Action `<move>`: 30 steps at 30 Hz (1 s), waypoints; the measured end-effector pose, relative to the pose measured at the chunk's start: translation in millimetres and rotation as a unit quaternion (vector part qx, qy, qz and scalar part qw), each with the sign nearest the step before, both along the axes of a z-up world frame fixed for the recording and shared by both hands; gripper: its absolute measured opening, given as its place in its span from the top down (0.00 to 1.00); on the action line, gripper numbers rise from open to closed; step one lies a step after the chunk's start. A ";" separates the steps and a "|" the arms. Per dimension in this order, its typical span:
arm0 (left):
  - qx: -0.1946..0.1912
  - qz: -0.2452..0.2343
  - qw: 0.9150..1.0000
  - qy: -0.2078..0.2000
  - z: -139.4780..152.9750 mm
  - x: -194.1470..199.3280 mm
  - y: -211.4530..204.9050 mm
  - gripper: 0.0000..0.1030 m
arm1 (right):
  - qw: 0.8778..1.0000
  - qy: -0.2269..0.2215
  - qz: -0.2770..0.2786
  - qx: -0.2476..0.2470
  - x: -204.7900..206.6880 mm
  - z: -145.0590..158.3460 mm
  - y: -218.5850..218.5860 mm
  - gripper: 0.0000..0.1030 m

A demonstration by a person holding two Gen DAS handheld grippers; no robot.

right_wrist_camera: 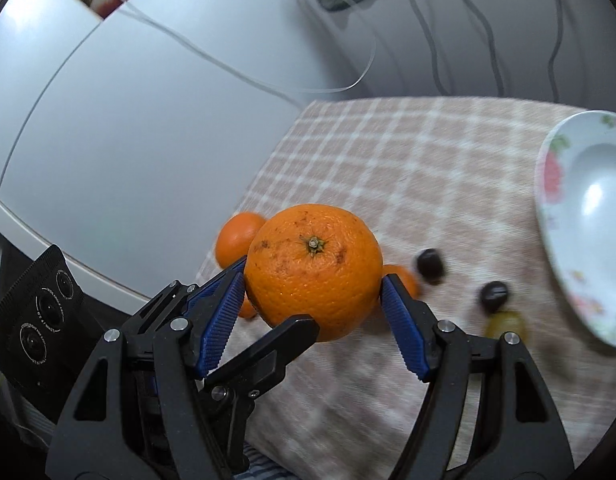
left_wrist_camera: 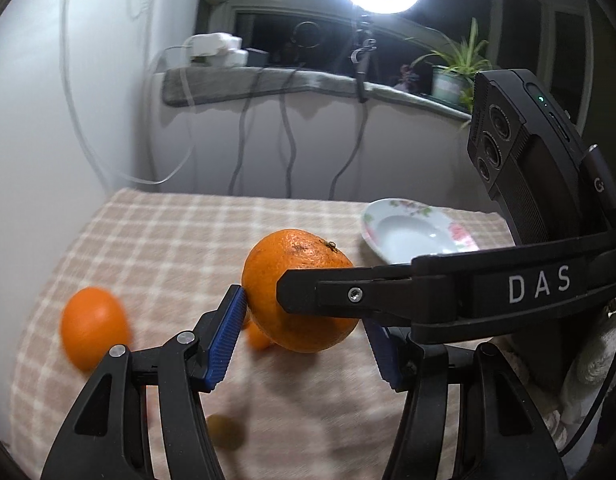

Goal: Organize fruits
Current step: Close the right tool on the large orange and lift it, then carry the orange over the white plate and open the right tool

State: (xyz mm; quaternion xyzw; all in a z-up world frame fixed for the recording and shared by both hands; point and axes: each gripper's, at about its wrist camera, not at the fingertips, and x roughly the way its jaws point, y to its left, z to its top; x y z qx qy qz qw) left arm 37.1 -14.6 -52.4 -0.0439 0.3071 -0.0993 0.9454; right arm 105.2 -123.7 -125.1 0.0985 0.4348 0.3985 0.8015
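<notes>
While both wrist cameras face the beige checked cloth (left_wrist_camera: 167, 240) on the desk, the large round orange with a brown-speckled rind (right_wrist_camera: 312, 272) sits raised above it, stem end up, between both tools. My left gripper (left_wrist_camera: 303, 312) is closed on this orange: its left blue ribbed pad presses the rind, and the opposite pad is partly hidden behind a black finger (left_wrist_camera: 388, 292) of the other tool. My right gripper (right_wrist_camera: 314, 280) clasps the same orange from another side, one blue pad against each flank; a black finger (right_wrist_camera: 275, 344) of the left tool touches the fruit's lower front. On the cloth lie a smaller smooth orange (right_wrist_camera: 237, 236), two dark round fruits (right_wrist_camera: 430, 266), and a blurred yellow-green fruit (right_wrist_camera: 504, 324). The white deep plate with a floral rim (right_wrist_camera: 548, 168) stands to the right, well apart from the held orange.
</notes>
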 end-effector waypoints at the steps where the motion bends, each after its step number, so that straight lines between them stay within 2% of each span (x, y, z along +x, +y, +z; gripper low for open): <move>1: -0.001 -0.006 1.000 -0.001 1.0 3.5 -5.5 0.44 | 1.000 -0.003 -0.007 -0.001 0.8 1.6 -6.3 0.29; 14: -0.030 -0.078 0.997 0.000 4.1 48.4 -72.7 0.44 | 0.995 -0.029 -0.094 -0.019 22.4 12.3 -89.8 0.29; 20: -0.047 -0.097 0.994 0.019 -3.8 72.9 -97.3 0.43 | 0.990 -0.037 -0.128 -0.045 38.5 7.8 -109.2 0.29; 30: -0.053 -0.119 0.991 0.045 -17.1 110.7 -128.3 0.44 | 0.983 -0.040 -0.161 -0.077 66.8 -0.3 -137.1 0.29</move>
